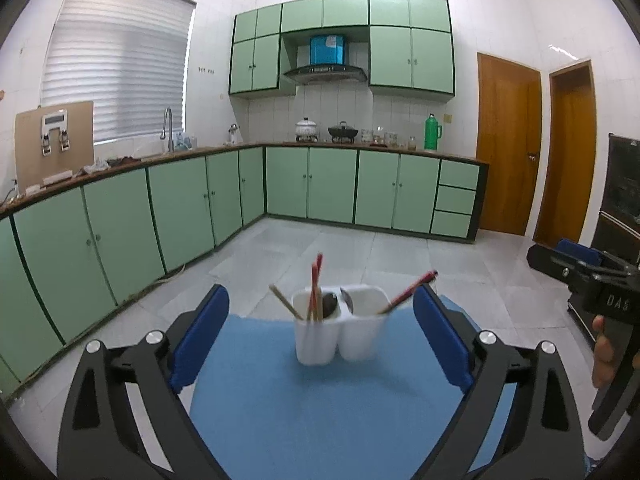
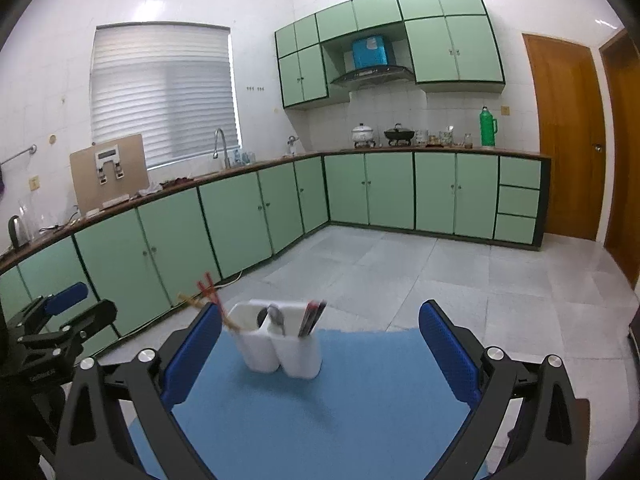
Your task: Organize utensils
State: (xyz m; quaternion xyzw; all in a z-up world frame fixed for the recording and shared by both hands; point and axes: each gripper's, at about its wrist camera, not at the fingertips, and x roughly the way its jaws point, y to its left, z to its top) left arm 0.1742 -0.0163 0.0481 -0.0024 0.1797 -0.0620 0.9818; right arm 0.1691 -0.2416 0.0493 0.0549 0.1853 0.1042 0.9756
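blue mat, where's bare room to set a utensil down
The blue mat is bare in front of the white two-cup plastic holder, and to its right. It is crowded only at the holder, where red chopsticks lean out.

Left gripper [image 1: 320,336] held level, blue fingers [image 1: 200,334] spread wide, right gripper [image 2: 320,354] beside it, likewise wide apart, both holding nothing
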